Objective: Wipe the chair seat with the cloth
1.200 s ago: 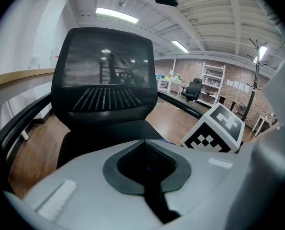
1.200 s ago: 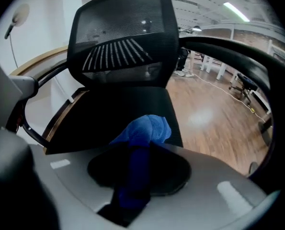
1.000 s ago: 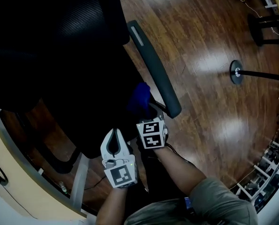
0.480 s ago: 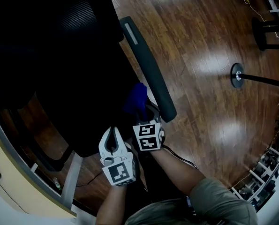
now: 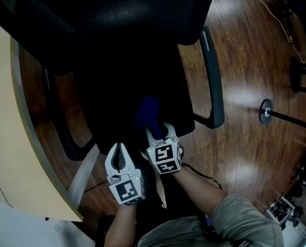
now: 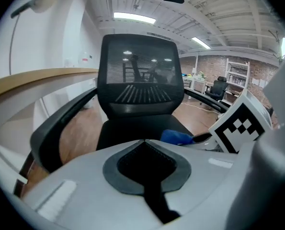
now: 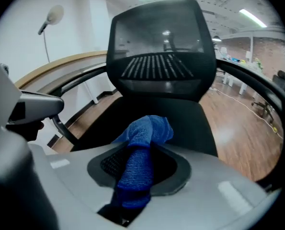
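Desk surface occupies the left. Next we find the left gripper at the near edge of the black chair seat, jaws closed together with nothing between them. Just right of it, the right gripper clamps the blue cloth, its bunched end projecting over the seat's near part; we cannot confirm contact

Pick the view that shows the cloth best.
Right gripper view: the blue cloth fills the centre, clamped between the jaws. Head view shows only a dim blue lump; left gripper view, a small corner.
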A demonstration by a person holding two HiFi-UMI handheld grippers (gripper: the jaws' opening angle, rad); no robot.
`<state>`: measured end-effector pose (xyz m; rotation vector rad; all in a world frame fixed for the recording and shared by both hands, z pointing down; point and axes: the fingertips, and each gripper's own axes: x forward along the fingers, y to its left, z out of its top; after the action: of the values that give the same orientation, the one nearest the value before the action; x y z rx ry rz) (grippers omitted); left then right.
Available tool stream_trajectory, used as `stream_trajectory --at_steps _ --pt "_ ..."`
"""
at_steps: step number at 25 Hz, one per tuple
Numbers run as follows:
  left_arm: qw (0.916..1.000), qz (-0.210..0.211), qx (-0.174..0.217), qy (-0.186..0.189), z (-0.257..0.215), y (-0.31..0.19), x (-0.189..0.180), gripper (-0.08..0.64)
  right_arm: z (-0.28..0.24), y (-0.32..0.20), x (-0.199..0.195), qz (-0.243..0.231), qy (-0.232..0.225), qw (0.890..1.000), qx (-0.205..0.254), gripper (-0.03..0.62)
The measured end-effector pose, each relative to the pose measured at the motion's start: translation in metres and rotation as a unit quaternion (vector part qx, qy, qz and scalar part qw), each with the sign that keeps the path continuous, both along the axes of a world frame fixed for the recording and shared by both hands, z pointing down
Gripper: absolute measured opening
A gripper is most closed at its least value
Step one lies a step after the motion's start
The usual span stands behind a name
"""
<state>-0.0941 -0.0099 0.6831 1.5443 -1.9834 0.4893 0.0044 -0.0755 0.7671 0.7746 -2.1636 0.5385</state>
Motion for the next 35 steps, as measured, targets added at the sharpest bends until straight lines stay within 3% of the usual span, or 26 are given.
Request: stream_trajectory --at_steps 8,17,21,25,35 --pt "0.9978 -0.065 -0.01 -0.004 0.007 0.082 -0.074 0.005 0.003 0.083 -0.132 -0.163 -0.019 0.986 0.004 0.112" --pt "0.9973 -0.068 -0.026 0.013 0.037 0.115 -0.103 0.005 0.032 0.124 -0.194 -0.22 -0.007 0.975 -0.008 0.11" --pt "0.9962 -0.08 -0.034 0.009 0.044 0.112 -0.108 0.005 0.044 0.13 -0.19 -0.224 0.001 0.974 -0.019 0.11" --pt "0.9973 -0.065 -0.032 0.013 0.054 0.104 -0.09 0.005 0.047 0.117 -0.165 -0.21 0.006 0.977 -0.018 0.11" --pt "0.9987 0.035 -0.018 0.031 0.043 0.033 0.005 0.005 0.036 0.044 -0.035 -0.087 0.05 0.995 -0.015 0.11"
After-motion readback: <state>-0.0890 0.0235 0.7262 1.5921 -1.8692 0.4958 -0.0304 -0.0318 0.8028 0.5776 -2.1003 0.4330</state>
